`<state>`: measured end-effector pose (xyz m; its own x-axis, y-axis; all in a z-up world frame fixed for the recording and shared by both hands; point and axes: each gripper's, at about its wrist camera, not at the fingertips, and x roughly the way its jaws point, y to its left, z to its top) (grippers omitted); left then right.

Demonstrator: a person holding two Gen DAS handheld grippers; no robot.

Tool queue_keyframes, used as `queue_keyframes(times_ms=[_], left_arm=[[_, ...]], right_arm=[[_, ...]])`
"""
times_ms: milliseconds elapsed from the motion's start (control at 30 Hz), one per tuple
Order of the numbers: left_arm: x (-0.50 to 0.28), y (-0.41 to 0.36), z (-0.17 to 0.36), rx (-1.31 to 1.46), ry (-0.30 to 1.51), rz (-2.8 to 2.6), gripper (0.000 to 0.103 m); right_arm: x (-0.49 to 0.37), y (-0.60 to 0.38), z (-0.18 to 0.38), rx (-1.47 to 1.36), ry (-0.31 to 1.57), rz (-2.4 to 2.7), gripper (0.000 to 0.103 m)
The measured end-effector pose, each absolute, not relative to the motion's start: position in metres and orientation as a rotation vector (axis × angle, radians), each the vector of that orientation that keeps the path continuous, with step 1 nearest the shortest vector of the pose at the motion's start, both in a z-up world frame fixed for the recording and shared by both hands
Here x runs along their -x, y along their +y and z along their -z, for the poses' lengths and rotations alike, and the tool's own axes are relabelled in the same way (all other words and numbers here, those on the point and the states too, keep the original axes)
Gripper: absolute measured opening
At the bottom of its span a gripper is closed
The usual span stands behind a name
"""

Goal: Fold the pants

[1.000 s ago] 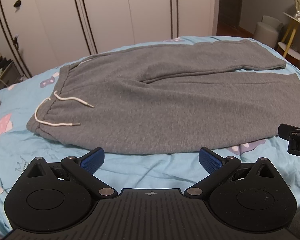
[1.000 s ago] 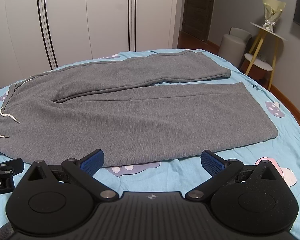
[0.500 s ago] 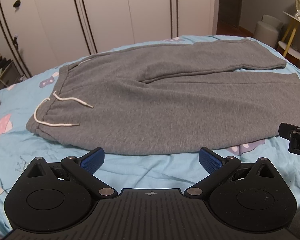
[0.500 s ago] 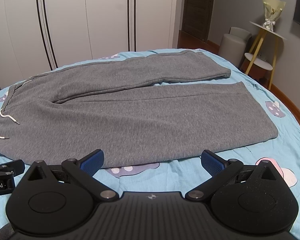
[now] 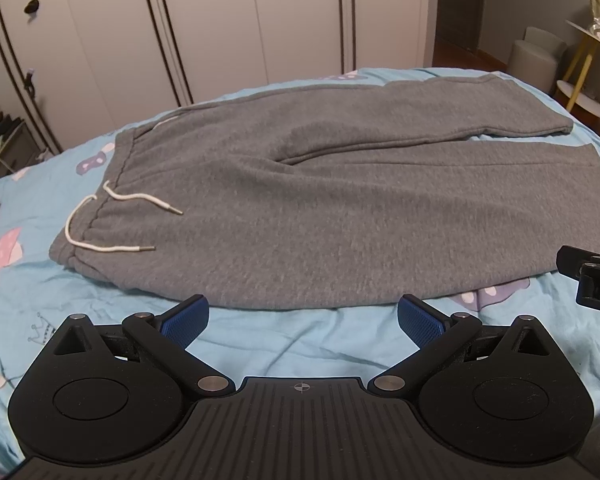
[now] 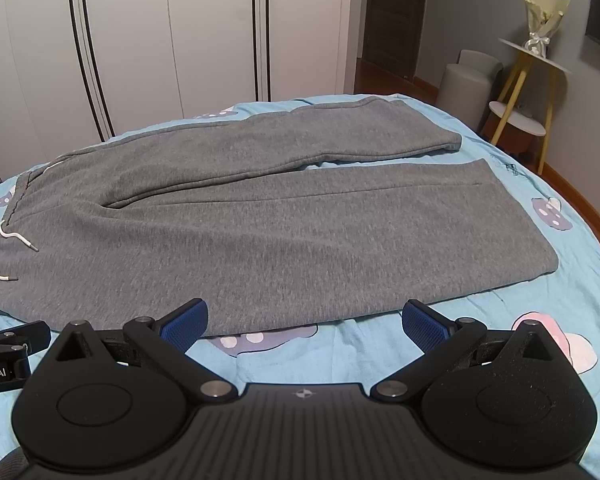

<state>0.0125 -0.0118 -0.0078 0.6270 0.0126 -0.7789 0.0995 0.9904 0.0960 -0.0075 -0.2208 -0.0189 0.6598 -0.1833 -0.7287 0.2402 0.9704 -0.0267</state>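
Grey pants [image 5: 340,208] flat on blue bed [image 5: 284,340], waistband at 9 o'clock, cuffs toward 3, left gripper [image 5: 300,314] and right gripper [image 6: 302,318] jaws wide, holding nothing, just short of near pant edge

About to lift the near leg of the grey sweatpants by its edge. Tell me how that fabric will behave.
The grey sweatpants look like thick fleece lying limp on the bed sheet, so the leg will likely drape and sag from a single pinch. They are probably fairly heavy for cloth. The loose drawstring may dangle and shift. Both the left gripper and right gripper are open.
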Motion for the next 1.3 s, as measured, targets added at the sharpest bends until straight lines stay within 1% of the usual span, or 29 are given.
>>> queue_keyframes(times_ms=[500, 667, 733, 800, 833, 1000, 1133, 1233, 1300], left_arm=[[-0.037, -0.016, 0.023, -0.134, 0.948, 0.029, 0.103], [-0.062, -0.017, 0.022, -0.113, 0.957, -0.030, 0.103], [-0.076, -0.017, 0.018, -0.087, 0.949, -0.073, 0.103], [-0.094, -0.017, 0.013, -0.049, 0.954, -0.104, 0.103], [-0.103, -0.017, 0.012, -0.027, 0.961, -0.119, 0.103], [-0.153, -0.017, 0.017, 0.090, 0.963, -0.254, 0.103], [-0.177, -0.021, 0.047, 0.077, 0.906, -0.410, 0.103], [-0.192, -0.022, 0.080, 0.037, 0.910, -0.519, 0.103], [-0.197, -0.025, 0.096, 0.015, 0.886, -0.530, 0.103]], right_arm=[[-0.011, -0.230, 0.034, -0.082, 0.827, 0.234, 0.103], [-0.015, -0.241, 0.029, -0.082, 0.705, 0.223, 0.103], [-0.029, -0.248, 0.027, -0.069, 0.709, 0.198, 0.103], [-0.061, -0.261, 0.032, -0.099, 0.830, 0.115, 0.103], [-0.074, -0.268, 0.033, -0.123, 0.862, 0.082, 0.103], [-0.170, -0.334, 0.014, -0.300, 0.848, 0.087, 0.103], [-0.279, -0.394, 0.002, -0.359, 0.821, 0.221, 0.103], [-0.358, -0.444, 0.018, -0.512, 0.865, 0.306, 0.103], [-0.404, -0.470, 0.038, -0.557, 0.911, 0.380, 0.097]])
